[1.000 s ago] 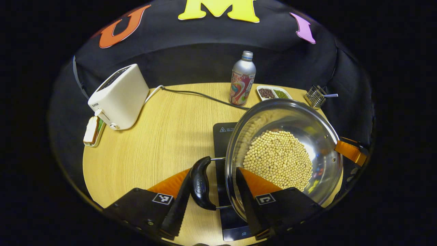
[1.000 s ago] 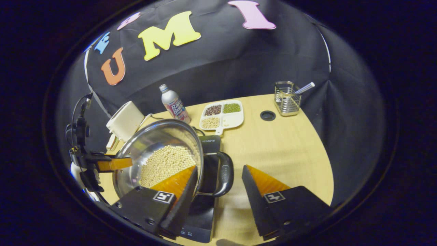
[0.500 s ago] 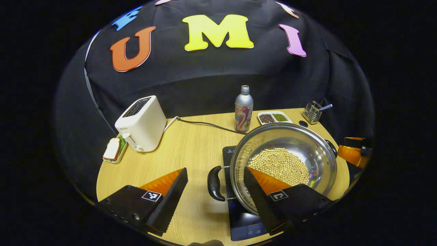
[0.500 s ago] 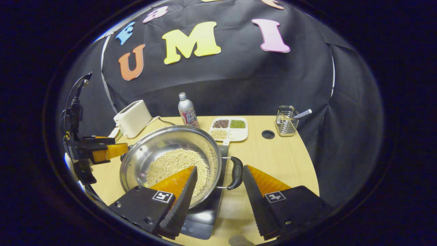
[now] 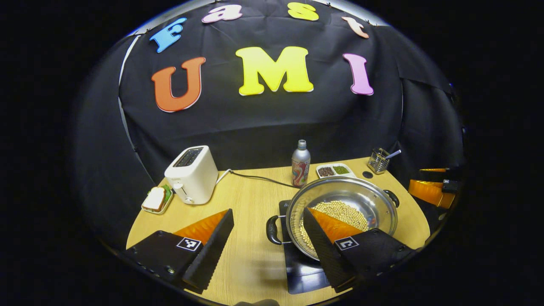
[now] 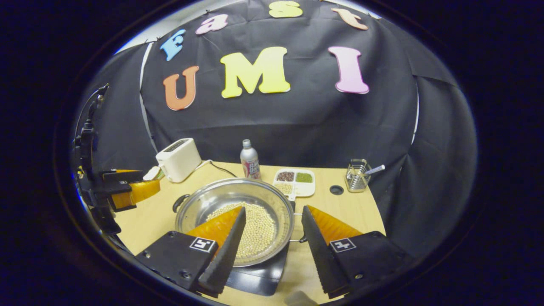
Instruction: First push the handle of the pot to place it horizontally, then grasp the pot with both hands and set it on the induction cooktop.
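Your pot (image 5: 342,212) of beans sits on the induction cooktop (image 5: 302,272), but your own fingers cover its near rim in both views, and in the right gripper view the right-side handle is all but hidden behind the right gripper (image 6: 272,248). The left gripper view gives that handle (image 5: 392,198) and the left one (image 5: 272,230) plainly — both lie level. Your left gripper (image 5: 267,250) and the right one each stand with fingers spread apart above the table (image 5: 238,199), gripping nothing.
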`<state>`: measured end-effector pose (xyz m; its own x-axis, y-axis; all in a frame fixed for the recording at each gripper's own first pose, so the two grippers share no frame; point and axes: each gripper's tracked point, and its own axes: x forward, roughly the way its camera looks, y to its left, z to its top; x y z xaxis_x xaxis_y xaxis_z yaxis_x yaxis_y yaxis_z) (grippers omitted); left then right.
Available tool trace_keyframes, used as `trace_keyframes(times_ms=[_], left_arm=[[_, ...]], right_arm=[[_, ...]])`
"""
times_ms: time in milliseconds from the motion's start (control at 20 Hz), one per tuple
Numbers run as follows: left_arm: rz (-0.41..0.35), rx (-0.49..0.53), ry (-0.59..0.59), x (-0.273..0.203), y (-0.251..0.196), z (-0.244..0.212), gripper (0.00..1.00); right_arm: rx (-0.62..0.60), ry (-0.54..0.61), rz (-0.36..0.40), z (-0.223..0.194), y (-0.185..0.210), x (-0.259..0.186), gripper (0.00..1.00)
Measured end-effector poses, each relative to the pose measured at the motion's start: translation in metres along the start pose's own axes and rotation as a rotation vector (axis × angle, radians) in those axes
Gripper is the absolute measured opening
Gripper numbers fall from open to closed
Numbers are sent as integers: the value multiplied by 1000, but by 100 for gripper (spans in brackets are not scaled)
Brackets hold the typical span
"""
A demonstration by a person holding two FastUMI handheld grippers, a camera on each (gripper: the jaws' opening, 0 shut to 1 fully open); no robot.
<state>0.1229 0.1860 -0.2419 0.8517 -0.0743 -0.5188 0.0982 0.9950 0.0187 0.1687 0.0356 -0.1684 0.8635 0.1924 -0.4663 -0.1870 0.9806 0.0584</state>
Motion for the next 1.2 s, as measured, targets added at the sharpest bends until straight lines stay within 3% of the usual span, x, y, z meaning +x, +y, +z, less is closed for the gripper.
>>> trace_keyframes(times_ms=[300, 450, 750, 1050, 1200], left_arm=[[30, -12, -171, -74, 22, 62, 98], [32, -46, -248, -113, 32, 90, 98], [50, -74, -399, -189, 60, 139, 98], [63, -114, -481, -248, 87, 153, 97], [94, -114, -498, -266, 102, 150, 97]], right_arm=[[-40, -184, 9, 74, 29, -65, 84], [-59, -297, 8, 114, 44, -107, 100], [-57, -483, 20, 173, 68, -191, 99], [2, -583, -28, 193, 62, -245, 99], [12, -567, -66, 181, 54, -260, 99]])
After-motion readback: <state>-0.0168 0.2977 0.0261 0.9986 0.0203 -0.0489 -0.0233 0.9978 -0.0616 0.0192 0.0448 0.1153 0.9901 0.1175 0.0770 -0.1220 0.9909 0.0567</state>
